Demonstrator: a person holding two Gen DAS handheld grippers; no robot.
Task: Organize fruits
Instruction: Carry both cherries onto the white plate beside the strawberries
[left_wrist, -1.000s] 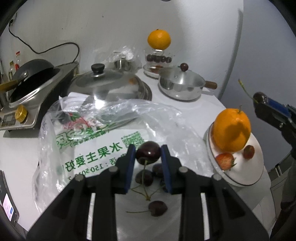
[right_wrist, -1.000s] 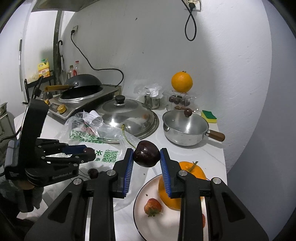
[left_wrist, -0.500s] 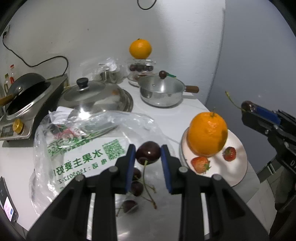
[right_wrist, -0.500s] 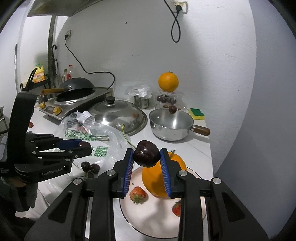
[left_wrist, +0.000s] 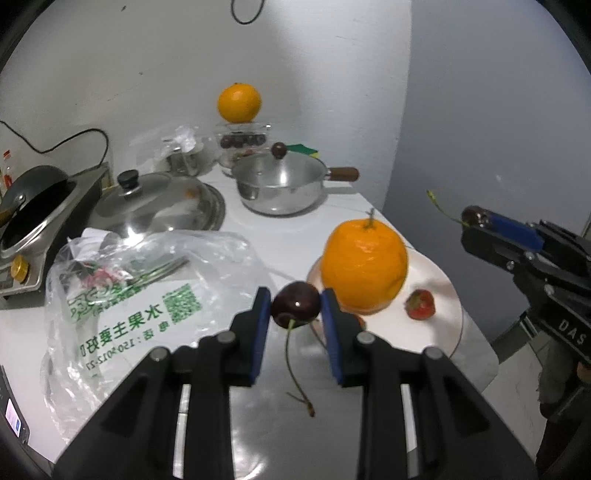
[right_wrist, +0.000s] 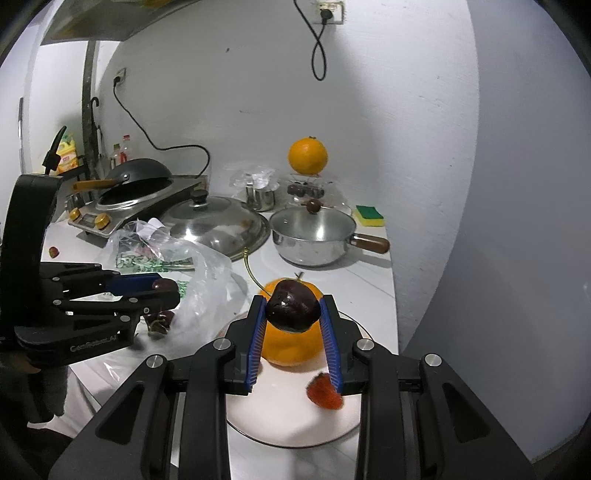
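Above the white plate (right_wrist: 343, 428) with its orange (left_wrist: 364, 266), each gripper — left gripper (left_wrist: 295, 325), right gripper (right_wrist: 293, 332) — pinches one cherry (left_wrist: 295, 303) by its body, stems free, seemingly to set them down unbruised.

In my left tongs (left_wrist: 295, 304) sits a dark, glossy cherry (left_wrist: 295, 303), pinched between the blue pads, its stem hanging down. My right tongs (right_wrist: 292, 311) clamp a second cherry (right_wrist: 293, 311), dull and a little dented, its stem sticking up to the left. Both hang above the white plate (right_wrist: 280, 417) at the worktop's edge. On the plate stands a big orange (left_wrist: 364, 264), stalk up, with a strawberry (left_wrist: 420, 304) lying beside it. A few more cherries (right_wrist: 159, 319) lie on the worktop by the bag.
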